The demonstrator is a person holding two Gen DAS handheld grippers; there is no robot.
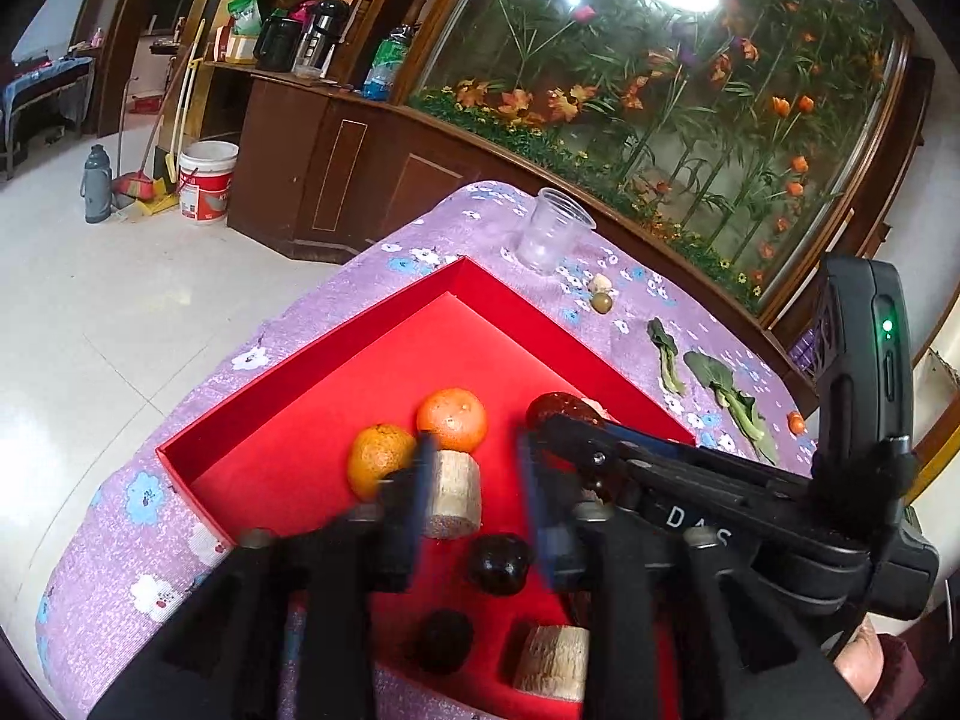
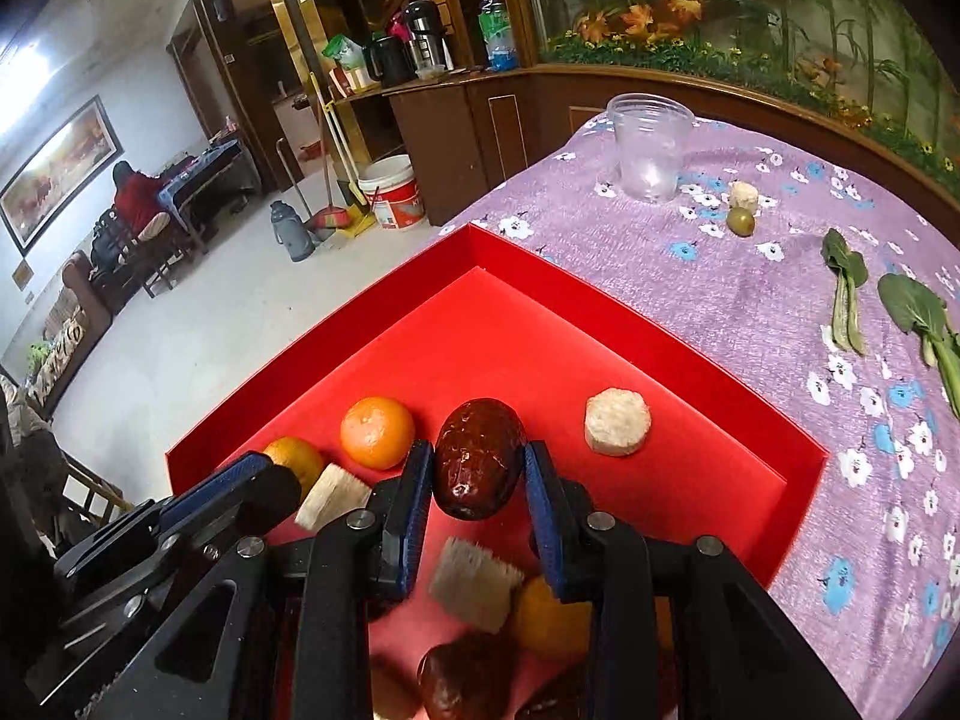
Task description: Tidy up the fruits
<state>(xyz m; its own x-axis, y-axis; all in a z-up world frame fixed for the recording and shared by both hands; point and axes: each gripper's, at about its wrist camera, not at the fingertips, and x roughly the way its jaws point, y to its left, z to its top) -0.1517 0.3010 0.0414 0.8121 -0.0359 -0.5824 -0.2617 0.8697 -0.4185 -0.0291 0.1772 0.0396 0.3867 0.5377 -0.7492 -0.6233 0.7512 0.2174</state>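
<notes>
A shallow red box (image 2: 372, 324) lies on the purple flowered cloth and holds several fruits. My right gripper (image 2: 479, 450) is shut on a brown-red date (image 2: 480, 456) just above the box floor; in the left wrist view it (image 1: 561, 420) reaches in from the right. My left gripper (image 1: 474, 450) stands open over the box, with a tan cut piece (image 1: 456, 495) beside its left finger and a dark round fruit (image 1: 499, 564) lower in the gap. Two oranges (image 1: 451, 420) (image 1: 379, 461) sit just beyond its tips. A white round slice (image 2: 618, 422) lies to the right.
On the cloth beyond the box stand a clear plastic cup (image 2: 649, 147), a small green fruit (image 2: 740, 221), a white lump (image 2: 744, 195) and two green leaves (image 2: 846, 294) (image 2: 918, 312). The table edge drops to the tiled floor on the left.
</notes>
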